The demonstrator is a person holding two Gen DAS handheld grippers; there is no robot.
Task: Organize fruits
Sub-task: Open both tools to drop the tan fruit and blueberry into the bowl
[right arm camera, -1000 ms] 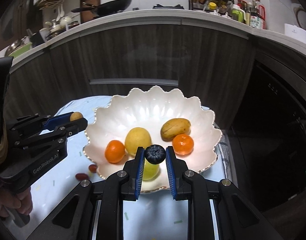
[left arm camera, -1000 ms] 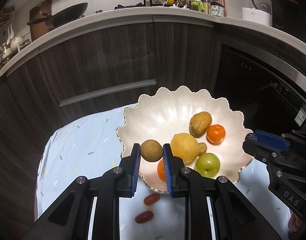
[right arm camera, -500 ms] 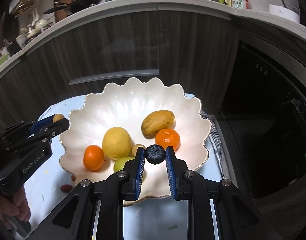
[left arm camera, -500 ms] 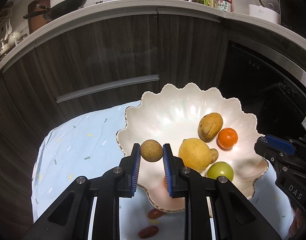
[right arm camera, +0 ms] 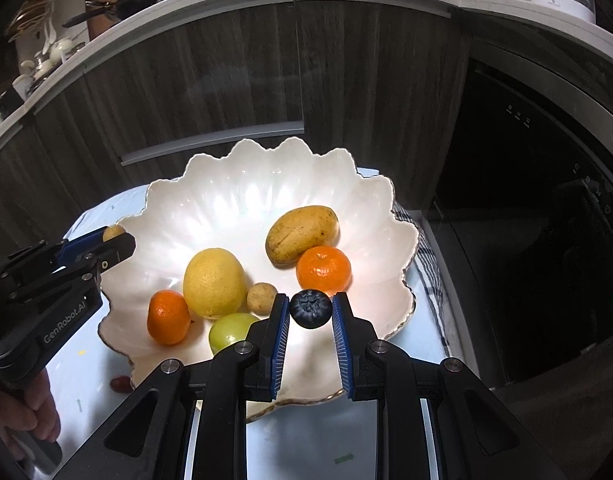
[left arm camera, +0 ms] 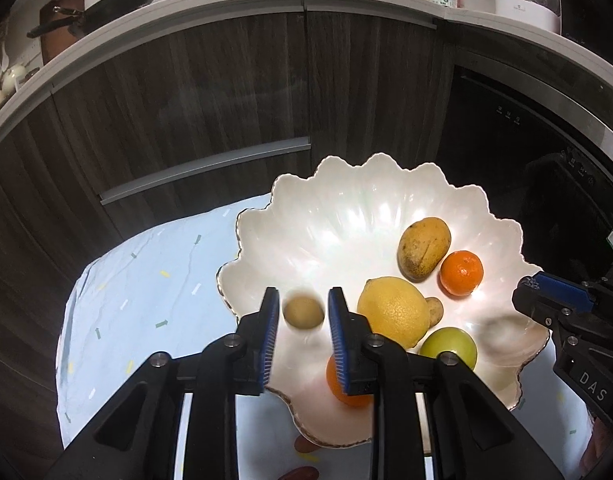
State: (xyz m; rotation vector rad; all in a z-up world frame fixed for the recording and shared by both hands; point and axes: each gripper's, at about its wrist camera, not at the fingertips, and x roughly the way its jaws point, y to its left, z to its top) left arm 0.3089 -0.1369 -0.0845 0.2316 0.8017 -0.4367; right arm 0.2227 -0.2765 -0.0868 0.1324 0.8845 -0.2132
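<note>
**Scalloped white bowl** (right arm camera: 246, 196): lies directly ahead of and beneath both gripper tips, on the cloth-covered tabletop (left arm camera: 146, 280). It is rigid and probably brittle, so fruit should be let go low over it.

**Lemon** (right arm camera: 214, 282): in the bowl, just ahead and left of the right gripper (right arm camera: 308, 304). It is firm and raises no handling concern.

**Small brown round fruit** (left arm camera: 304, 312): sits between the pads of the left gripper (left arm camera: 302, 300), whose jaws have just been opening. A gap shows on each side and the fruit is blurred, so it is judged released over the bowl floor. It is light, looks thin-shelled, and is likely to roll.

**Blueberry** (right arm camera: 310, 308): pinched across its middle by the right gripper, above the bowl's near side. It is very light, soft and waxy, and bruises easily. Hold it at its widest part with minimal squeeze.
</note>
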